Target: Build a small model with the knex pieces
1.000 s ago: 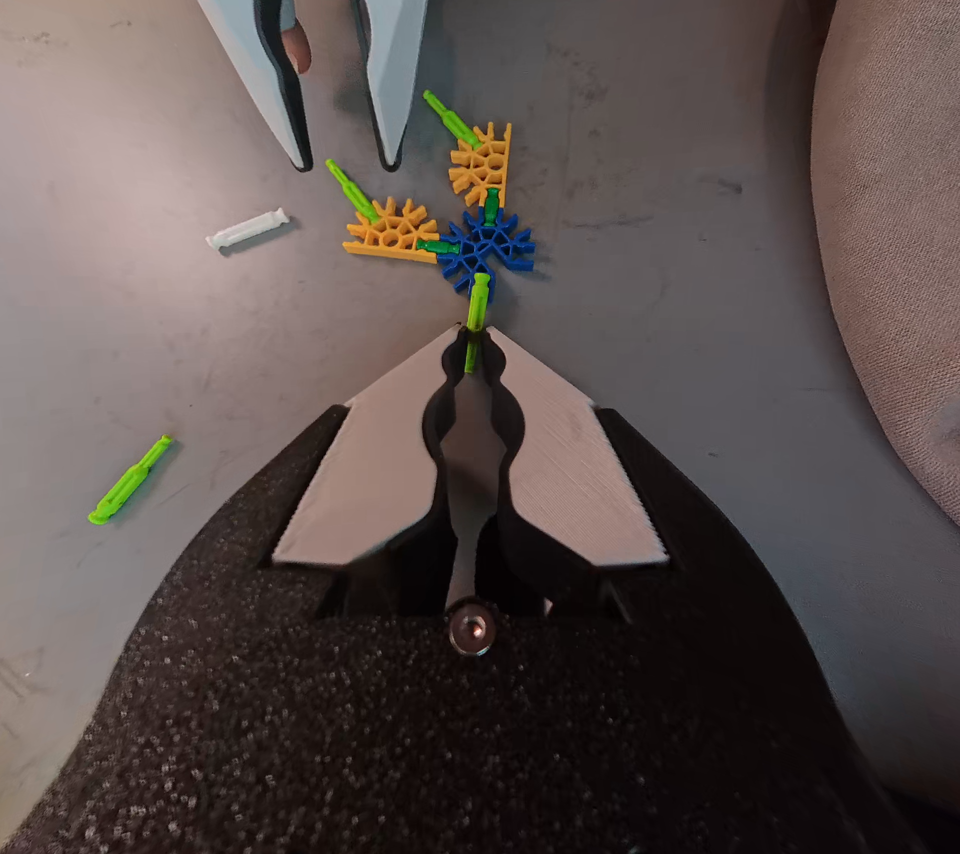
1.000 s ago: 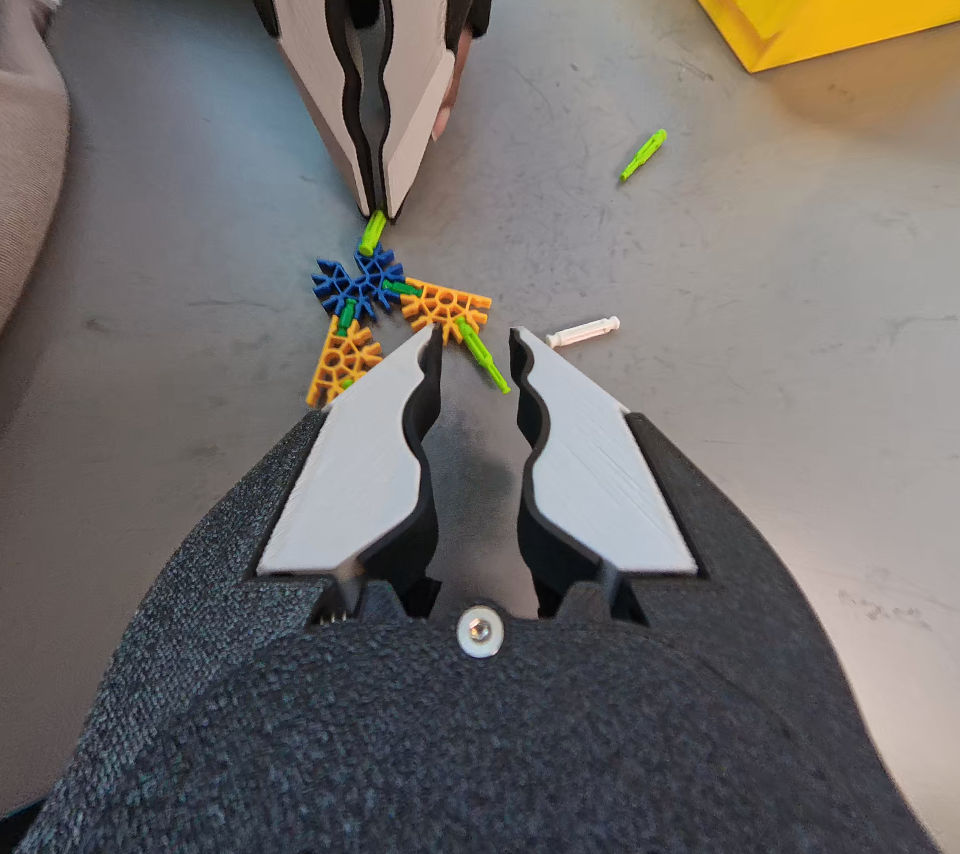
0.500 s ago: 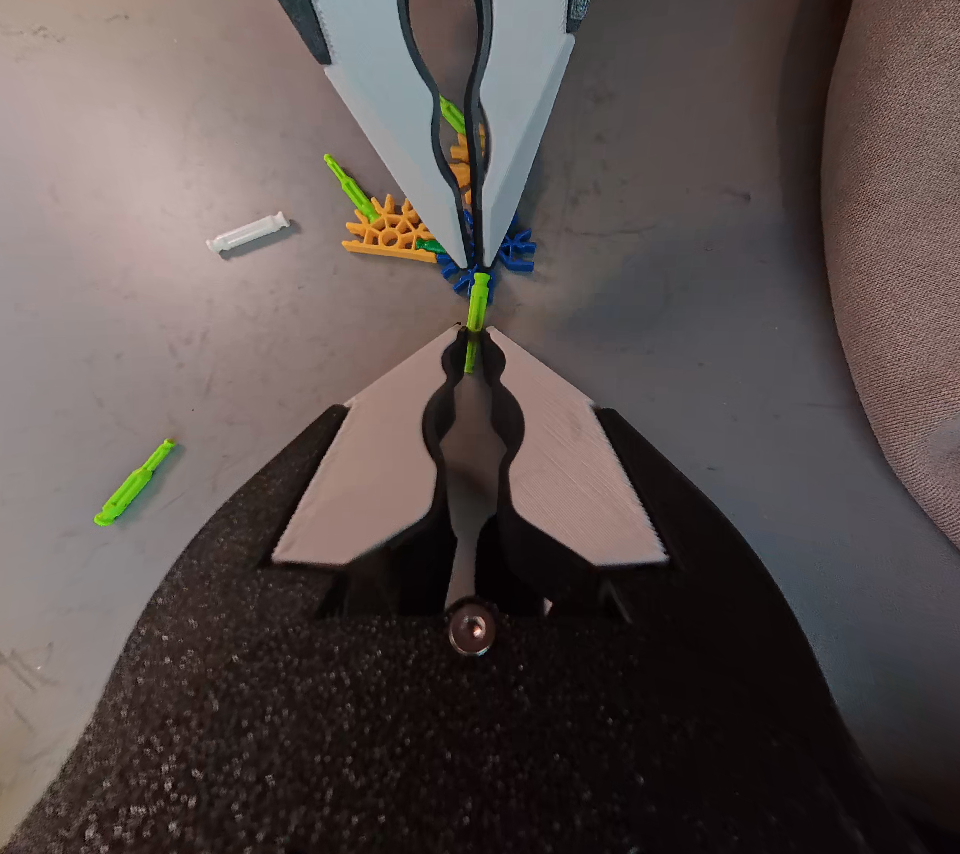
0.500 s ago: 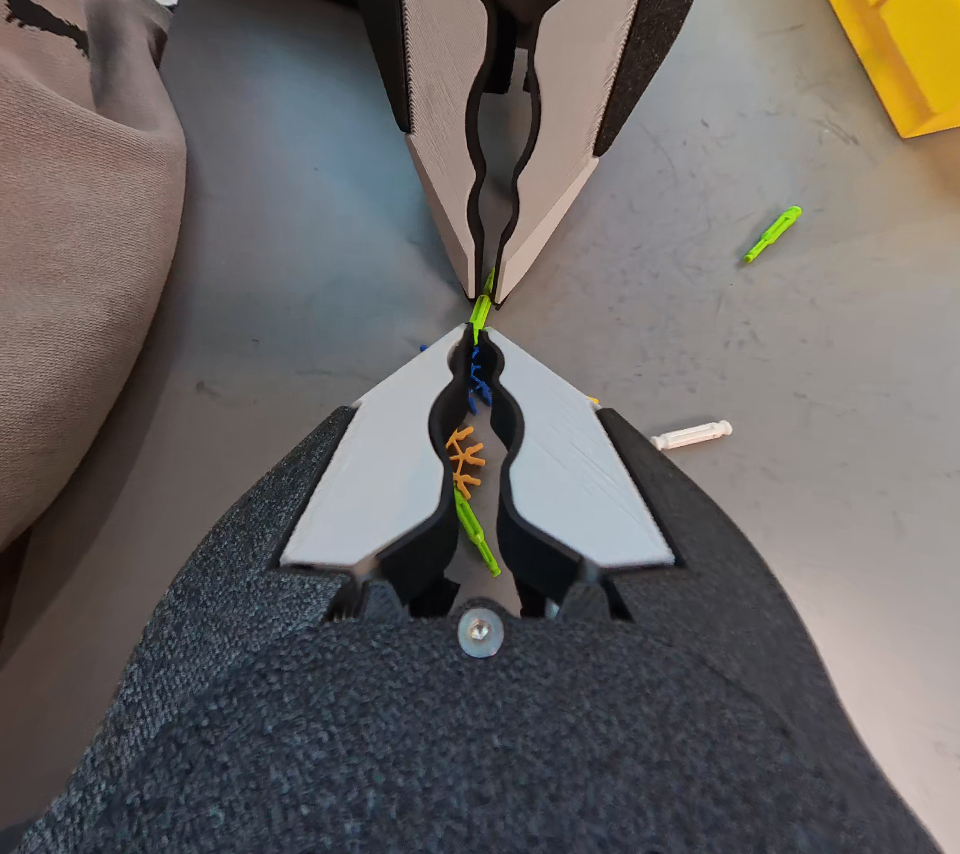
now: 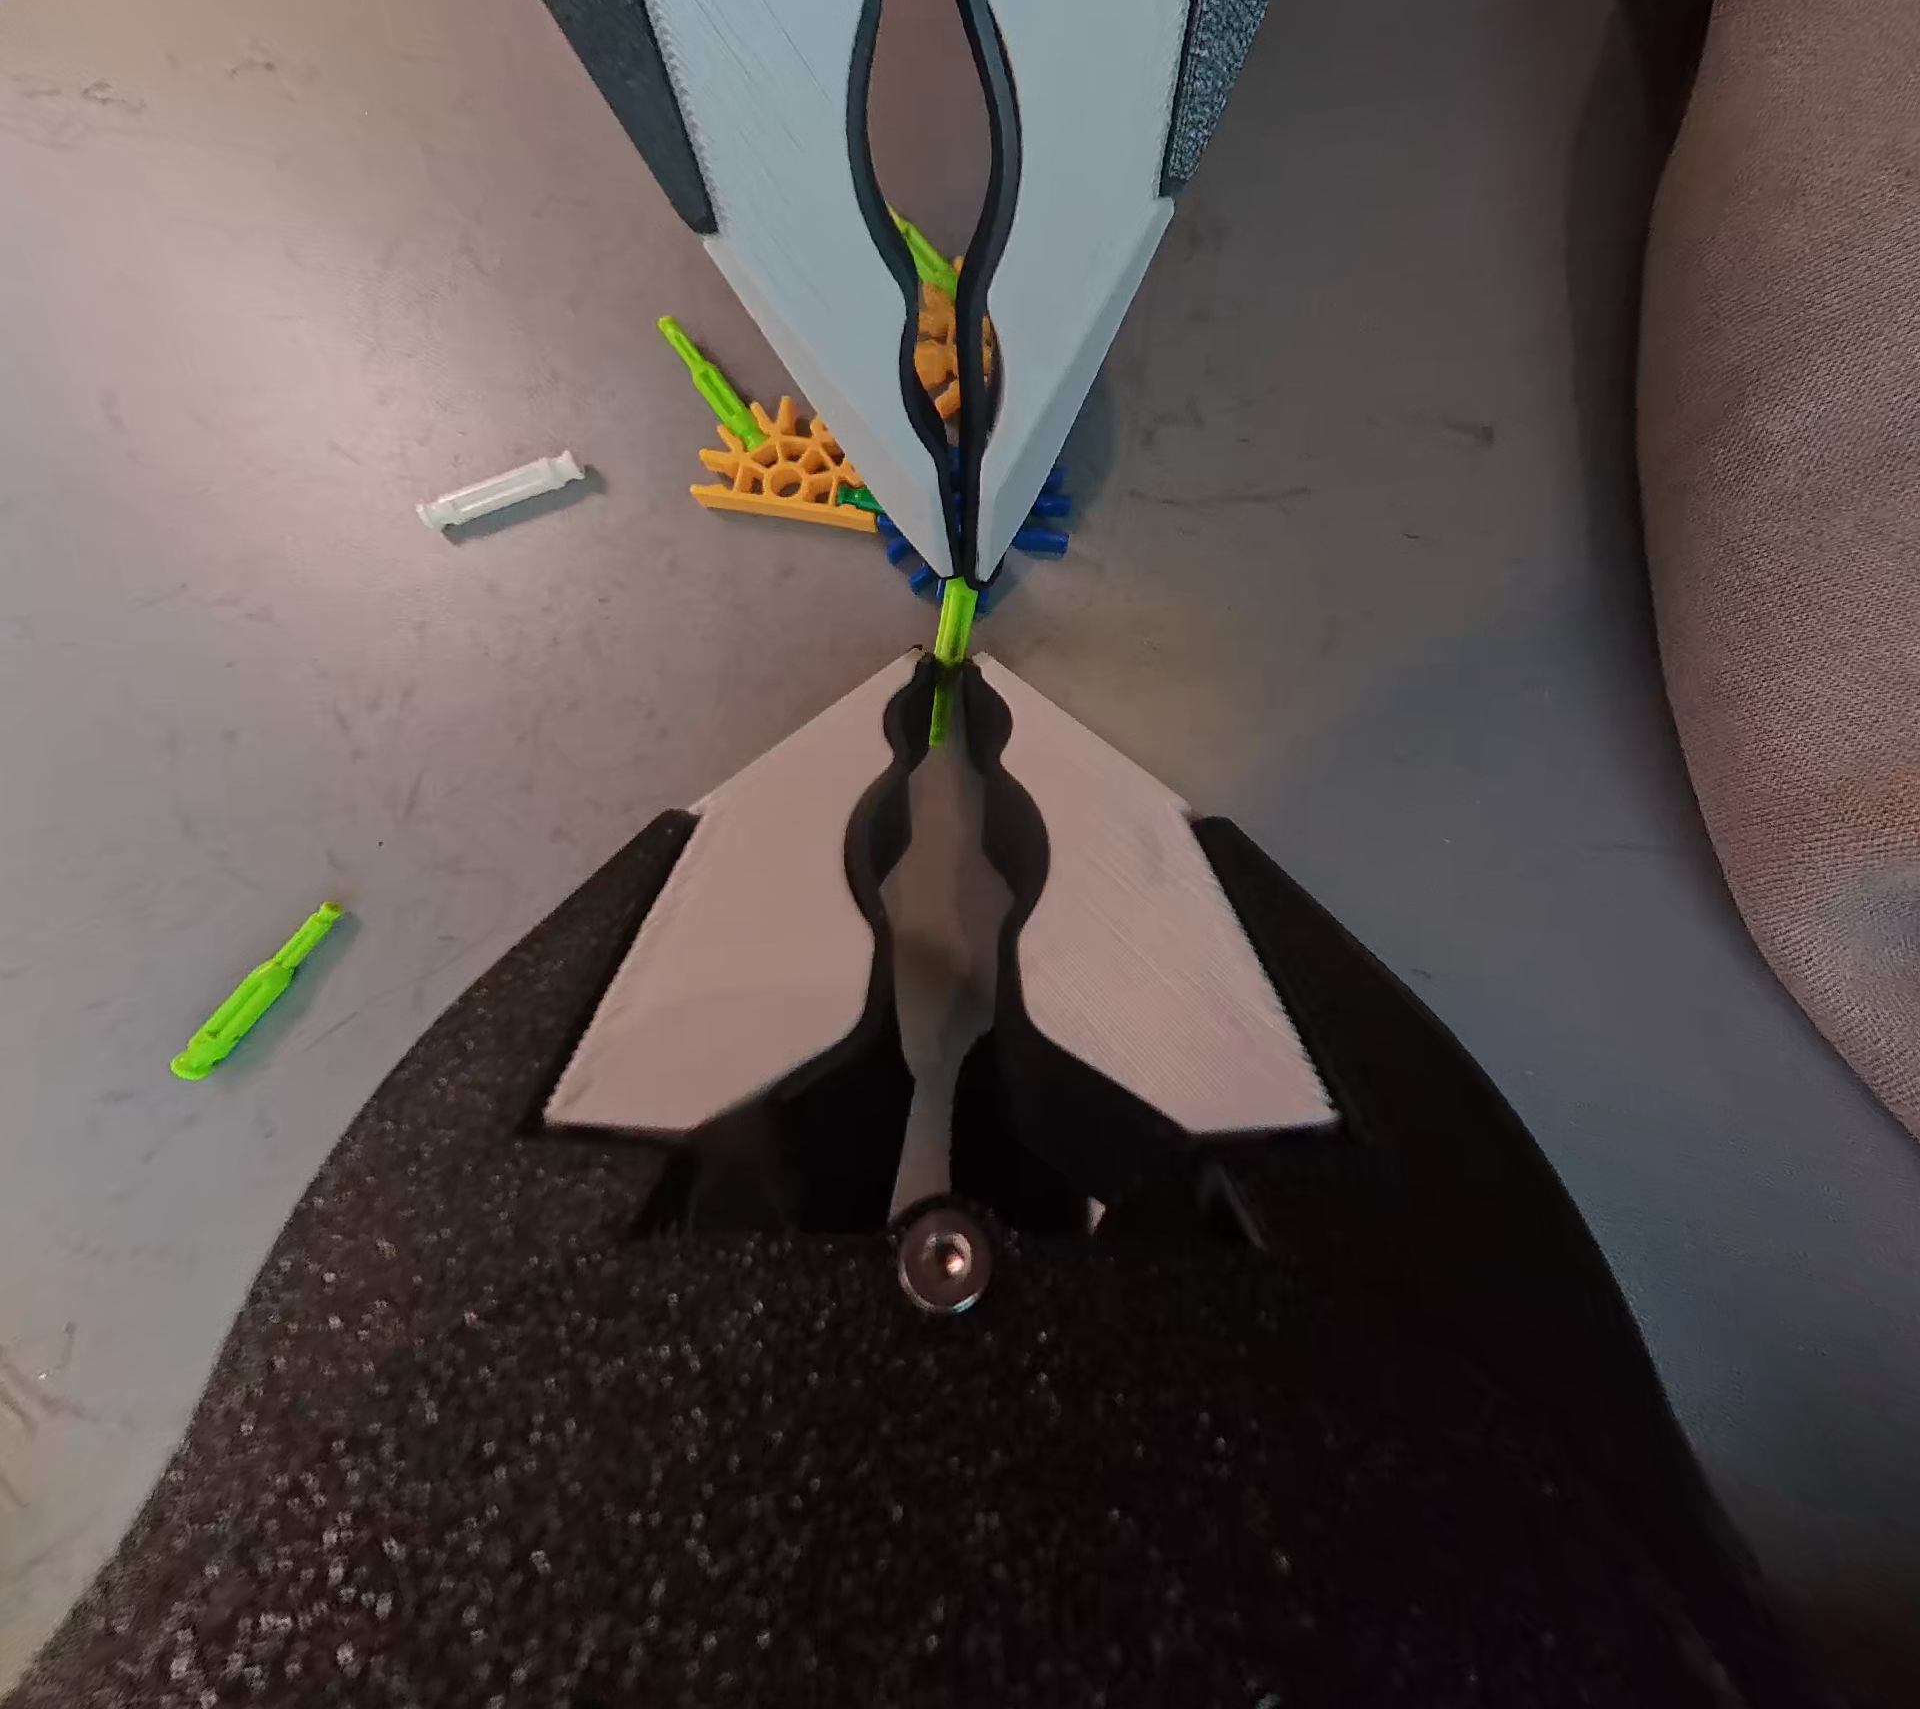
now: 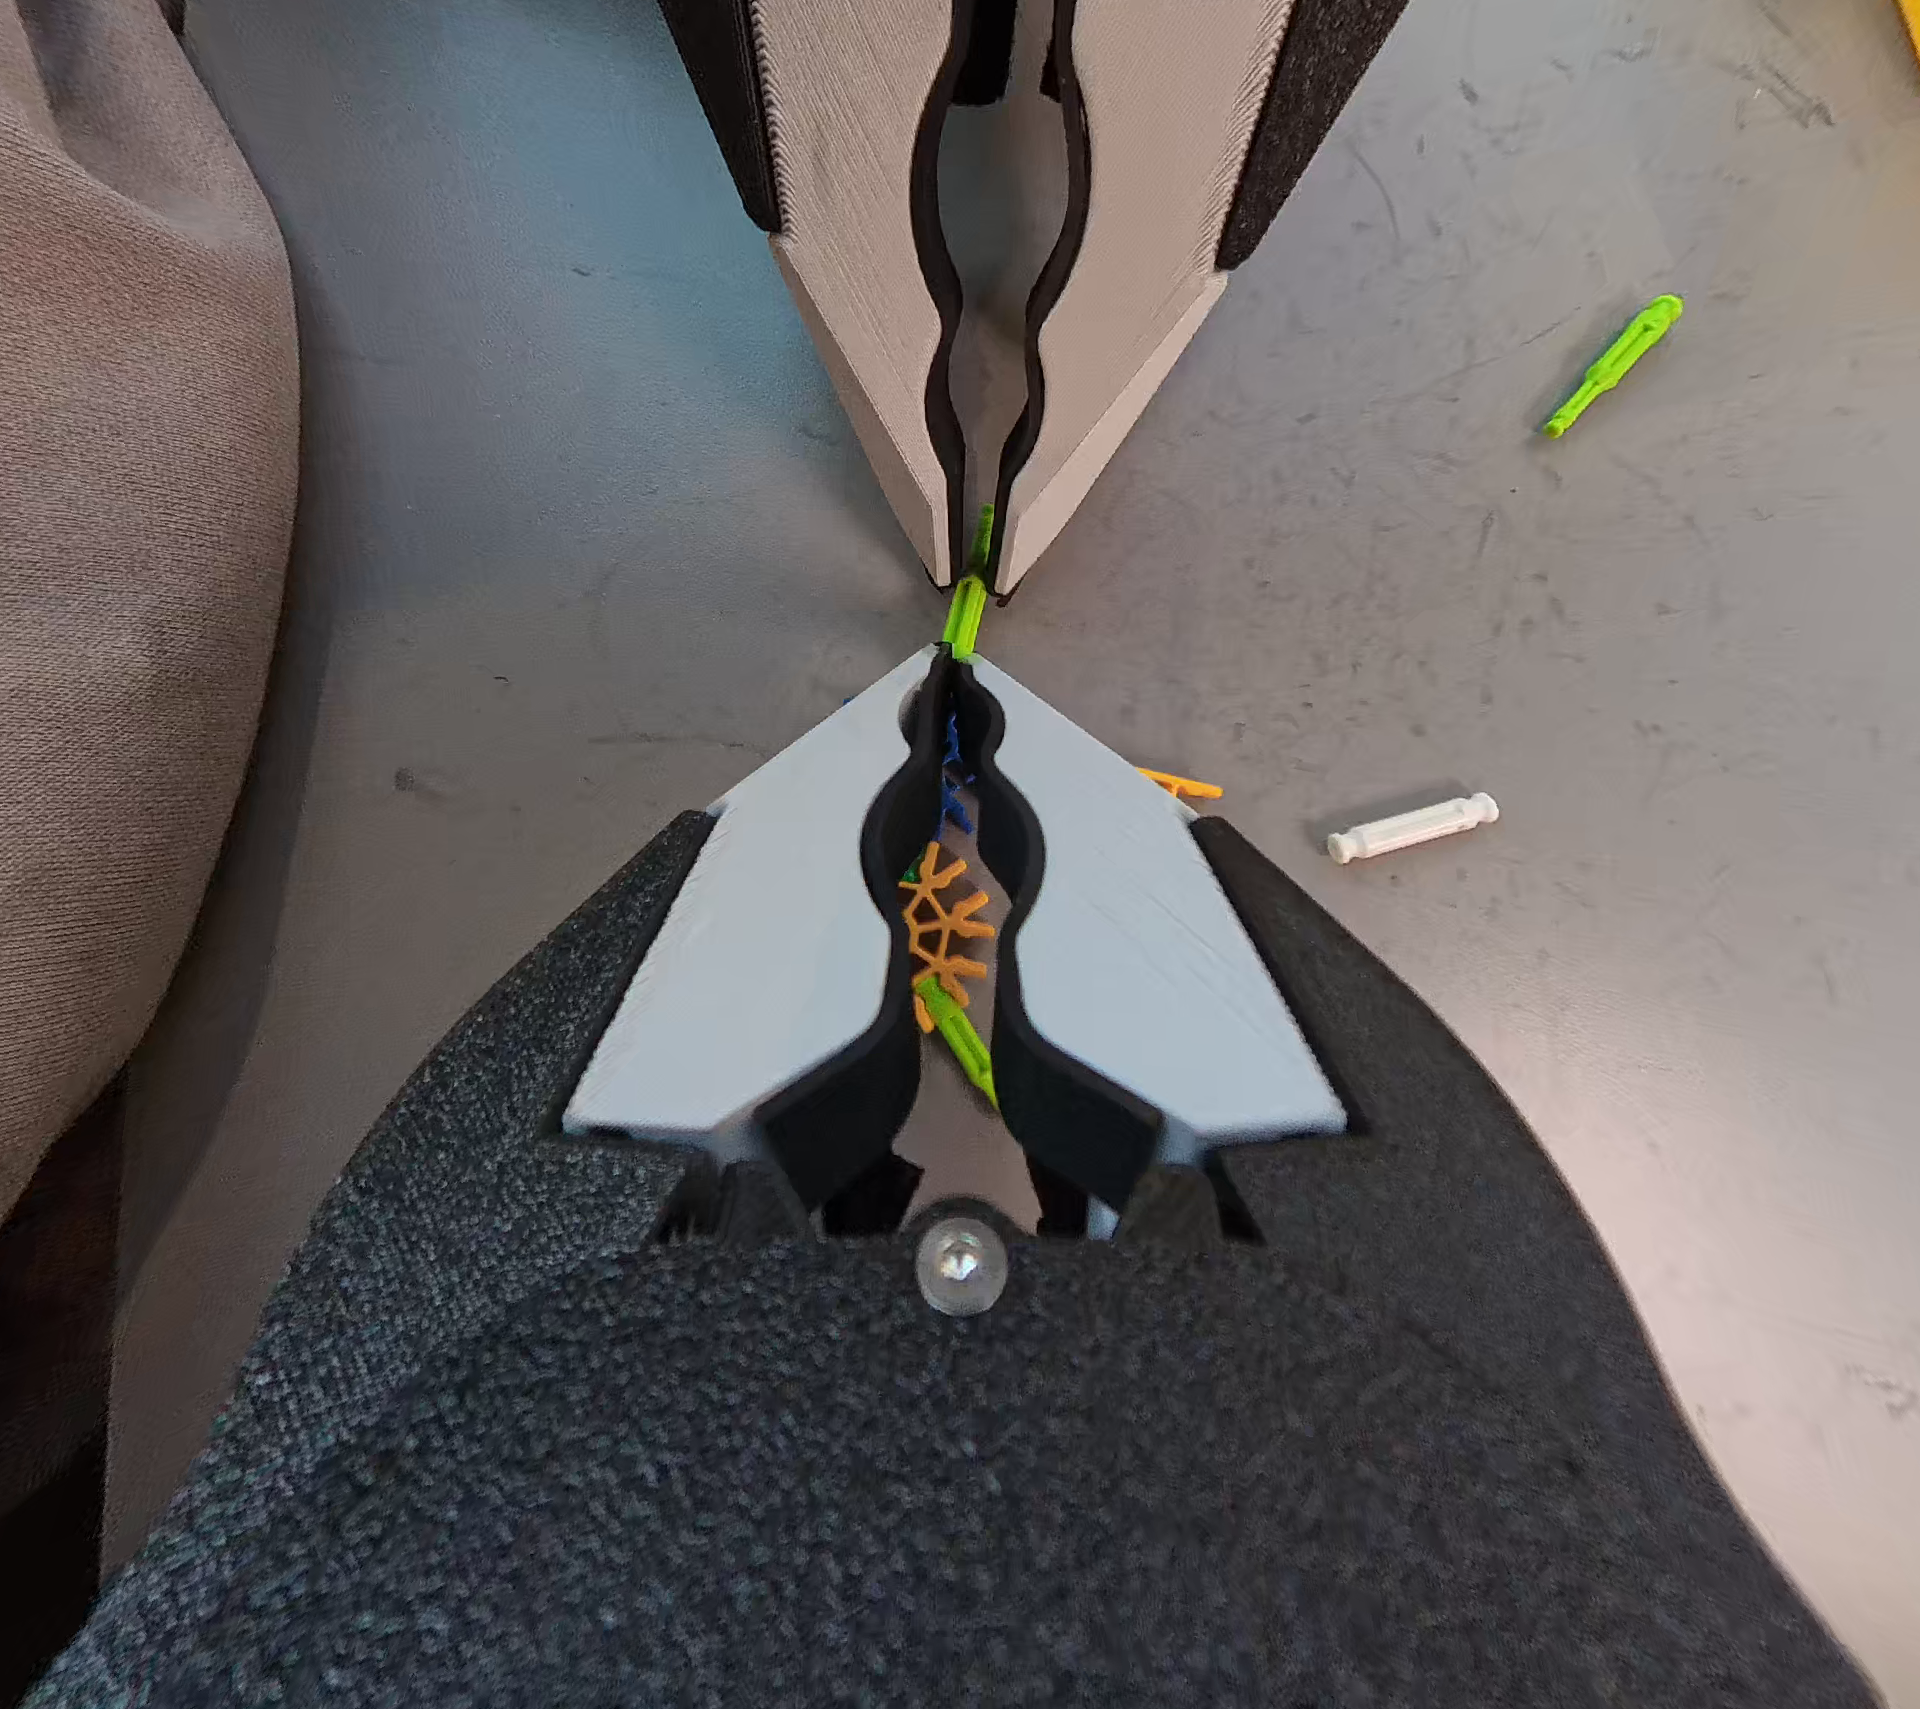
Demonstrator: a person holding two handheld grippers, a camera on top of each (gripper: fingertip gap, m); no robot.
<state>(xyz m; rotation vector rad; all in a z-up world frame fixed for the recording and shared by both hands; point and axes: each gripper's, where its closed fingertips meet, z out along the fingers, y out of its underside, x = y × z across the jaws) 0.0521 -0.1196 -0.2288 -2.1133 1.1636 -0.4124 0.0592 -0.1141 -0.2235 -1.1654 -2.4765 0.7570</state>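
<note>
scuffed grey table point(image 5: 312, 205): white rod point(image 5: 499, 493), loose green rod point(image 5: 255, 991), orange-and-blue connector cluster point(image 5: 784, 470)

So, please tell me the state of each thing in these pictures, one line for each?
Left gripper: shut on the green rod.
Right gripper: shut on the blue connector.
Green rod: plugged into the blue connector, pinched at its free end.
Blue connector: joined by rods to two orange connectors.
White rod: loose, lying flat on the table.
Second green rod: loose, lying flat.
</note>
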